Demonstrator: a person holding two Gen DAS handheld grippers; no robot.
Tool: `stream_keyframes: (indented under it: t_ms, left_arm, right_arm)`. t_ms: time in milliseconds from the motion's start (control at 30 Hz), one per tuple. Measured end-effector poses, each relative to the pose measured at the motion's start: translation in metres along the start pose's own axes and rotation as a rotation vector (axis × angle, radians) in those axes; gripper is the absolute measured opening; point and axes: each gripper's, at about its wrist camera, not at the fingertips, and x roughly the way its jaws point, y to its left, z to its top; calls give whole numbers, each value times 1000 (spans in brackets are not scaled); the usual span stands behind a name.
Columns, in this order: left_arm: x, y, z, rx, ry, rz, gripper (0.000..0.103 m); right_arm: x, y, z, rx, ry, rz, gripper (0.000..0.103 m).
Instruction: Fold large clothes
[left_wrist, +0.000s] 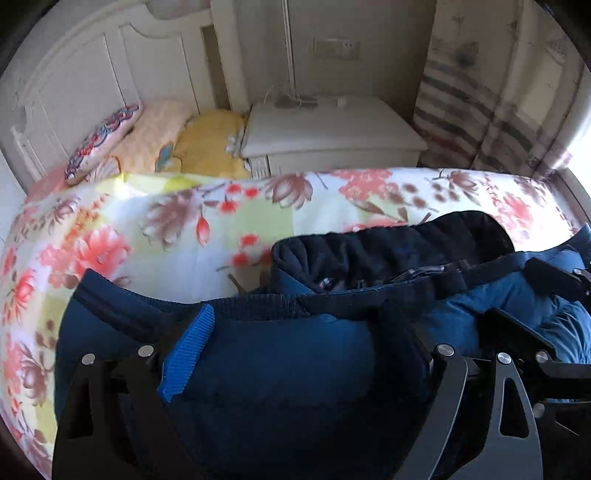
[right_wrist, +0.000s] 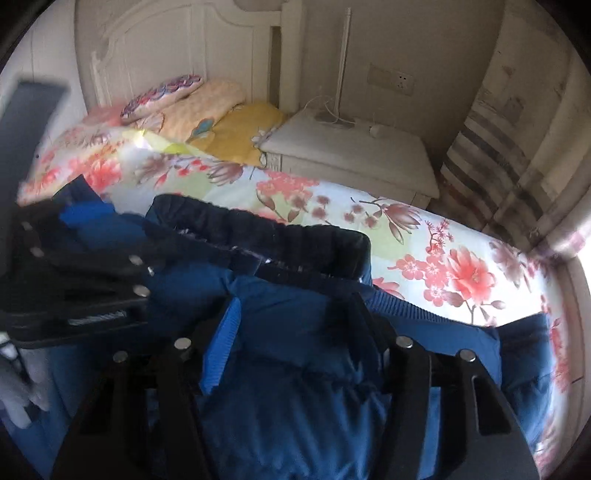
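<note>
A dark blue padded jacket with a black fleece collar lies bunched on the floral bed sheet. My left gripper is open, its blue-padded fingers spread wide over the jacket's bulk without pinching it. Its neighbour, my right gripper, shows at the right edge. In the right wrist view the right gripper stands open above the jacket, just below the collar. The left gripper sits close at the left, blurred.
Several pillows lie by the white headboard. A white nightstand with a lamp base and cables stands beside the bed. A striped curtain hangs at the right. A person's light glove or sleeve shows at the lower left.
</note>
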Motion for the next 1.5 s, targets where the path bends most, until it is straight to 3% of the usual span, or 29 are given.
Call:
stream_keyframes:
  t_ms: [267,600,667,800,967,1000,1033,1100,1167,1233,1400,1500]
  left_arm:
    - [5,-11,-6,37,-26,70,87]
    - [4,-8,-6,29,-31,70,89]
    - [3,-2,-5,6,-25,39,91]
    - [-17,39,-6,-98,-78,30,95]
    - [-18,94,-11,-136,-58,86,94]
    - [-14,103,-12,-162,-43,112,94]
    - [-8,114,-14,-217,-20,94,94]
    - [7,133,-20,-316,32,-14,96]
    - [14,142,-22,-374,51,-70,98]
    - [14,138,-22,-361,51,-52,98]
    - [2,128,-24,-336,-6,27,97]
    - [-7,124,-22,-318,-54,101,97]
  right_arm:
    - [16,6,-3,-20,22,-50,69]
    - [20,9,-6,-38,5,-91,72]
    - [20,6,-6,-28,12,-72,73]
    - [11,-20,-3,49,35,24,71]
    - [-22,-103,-22,222,-5,-86,71]
    - [-22,-128,-31,286,0,-55,68]
    - [-21,-142,-38,331,5,-19,66]
    - [-15,-158,-50,394,2,65,63]
    - [-13,-153,-52,380,-15,56,65]
    - [-9,-147,-51,360,-23,33,65]
    - [-8,-164,-58,433,-54,122,66]
    - [-8,-155,-53,394,-32,75,66]
